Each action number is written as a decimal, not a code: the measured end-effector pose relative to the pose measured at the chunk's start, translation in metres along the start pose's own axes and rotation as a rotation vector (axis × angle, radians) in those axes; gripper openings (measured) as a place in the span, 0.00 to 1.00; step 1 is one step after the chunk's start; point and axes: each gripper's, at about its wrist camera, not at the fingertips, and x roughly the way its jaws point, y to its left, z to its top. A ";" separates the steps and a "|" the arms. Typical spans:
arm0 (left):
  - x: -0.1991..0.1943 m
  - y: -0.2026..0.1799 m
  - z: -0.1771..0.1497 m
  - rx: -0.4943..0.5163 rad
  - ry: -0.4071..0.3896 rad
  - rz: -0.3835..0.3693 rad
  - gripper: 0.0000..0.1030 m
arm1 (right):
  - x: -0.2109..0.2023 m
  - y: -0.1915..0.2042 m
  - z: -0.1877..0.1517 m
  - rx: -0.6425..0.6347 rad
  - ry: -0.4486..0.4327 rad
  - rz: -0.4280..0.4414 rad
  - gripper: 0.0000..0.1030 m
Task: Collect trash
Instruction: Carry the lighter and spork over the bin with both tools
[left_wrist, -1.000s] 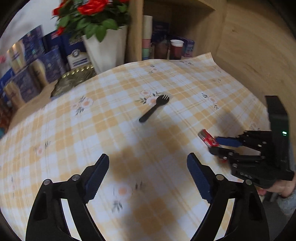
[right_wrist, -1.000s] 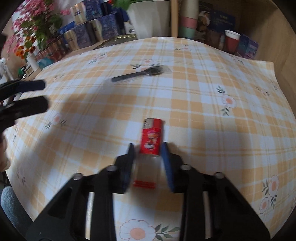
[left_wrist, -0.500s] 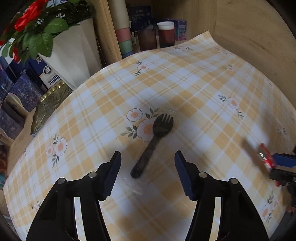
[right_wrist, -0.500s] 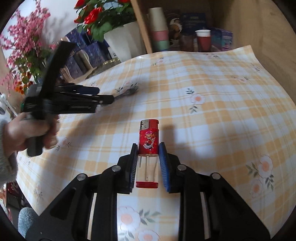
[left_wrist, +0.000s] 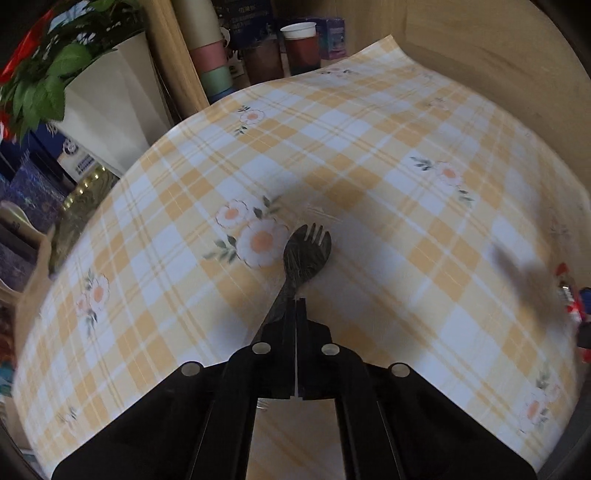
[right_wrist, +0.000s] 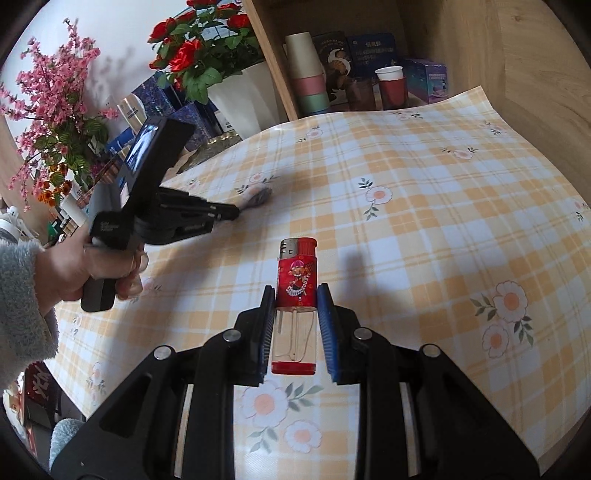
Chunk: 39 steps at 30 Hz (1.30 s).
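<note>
Fork: black plastic w/ slight sheen. Lighter: glossy red printed wrap, clear plastic lower body, shiny metal cap. Worktop cover: smooth checked sheet, faint gloss, looks like vinyl. Shelf: matt light wood grain. Sleeve: fuzzy grey fleece. Cups: matt paper.

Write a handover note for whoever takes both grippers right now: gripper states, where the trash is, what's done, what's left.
Left gripper: its jaws have just been closing and now stand shut on the handle of the black plastic fork, whose head lies on the checked tablecloth.
Right gripper: shut on the red lighter, carried clear above the cloth.
Done: both pieces gripped.
Left: lift the fork, then drop both into a bin; no bin shows in either view.
</note>
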 end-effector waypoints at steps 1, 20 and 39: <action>-0.005 0.001 -0.004 -0.018 -0.007 -0.017 0.01 | -0.003 0.003 -0.001 -0.003 -0.001 0.006 0.26; -0.229 -0.043 -0.209 -0.277 -0.153 -0.271 0.01 | -0.087 0.084 -0.053 -0.093 0.002 0.125 0.26; -0.207 -0.149 -0.337 -0.209 0.099 -0.226 0.01 | -0.137 0.114 -0.112 -0.175 0.045 0.133 0.26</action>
